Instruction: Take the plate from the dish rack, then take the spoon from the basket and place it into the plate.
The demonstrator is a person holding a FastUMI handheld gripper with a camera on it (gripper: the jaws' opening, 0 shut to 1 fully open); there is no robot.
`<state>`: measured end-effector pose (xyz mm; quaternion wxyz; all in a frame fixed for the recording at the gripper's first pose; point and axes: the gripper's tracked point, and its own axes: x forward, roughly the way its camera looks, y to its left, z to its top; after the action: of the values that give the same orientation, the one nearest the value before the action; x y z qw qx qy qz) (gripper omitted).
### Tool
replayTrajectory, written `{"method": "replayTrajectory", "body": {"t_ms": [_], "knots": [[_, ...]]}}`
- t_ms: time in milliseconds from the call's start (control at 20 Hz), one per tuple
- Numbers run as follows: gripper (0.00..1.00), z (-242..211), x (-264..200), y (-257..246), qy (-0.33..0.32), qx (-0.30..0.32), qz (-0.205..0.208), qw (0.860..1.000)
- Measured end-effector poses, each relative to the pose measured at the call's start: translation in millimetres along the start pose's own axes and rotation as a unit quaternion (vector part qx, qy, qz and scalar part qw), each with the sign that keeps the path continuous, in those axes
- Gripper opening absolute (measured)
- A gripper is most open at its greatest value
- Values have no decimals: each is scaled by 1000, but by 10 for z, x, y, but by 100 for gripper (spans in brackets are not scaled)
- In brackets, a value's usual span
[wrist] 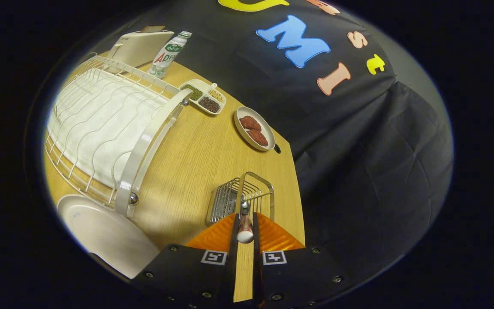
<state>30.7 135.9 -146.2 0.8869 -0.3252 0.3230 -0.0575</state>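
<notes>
My gripper (245, 226) is shut on the spoon (245, 227), whose handle end shows pinched between the two fingers (218, 235). The spoon stands upright, its metal part reaching down into the wire basket (225, 201) just ahead of the fingers. The white plate (101, 231) lies flat on the wooden table to the left of the fingers, beside the near corner of the dish rack. The white wire dish rack (105, 124) stands beyond the plate with a white cloth under its wires.
A small plate with two brown patties (254, 128) sits beyond the basket near the table's far edge. A divided tray of beans (204, 96), a bottle (169, 53) and a white box (137, 47) stand further back. The table's right edge runs close beside the basket.
</notes>
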Motion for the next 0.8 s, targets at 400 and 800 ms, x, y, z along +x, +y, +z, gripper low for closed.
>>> {"method": "replayTrajectory", "body": {"t_ms": [400, 800], "knots": [[9, 39, -360, -168, -21, 23, -19, 999], [9, 264, -1127, -269, -88, 11, -37, 995]]}}
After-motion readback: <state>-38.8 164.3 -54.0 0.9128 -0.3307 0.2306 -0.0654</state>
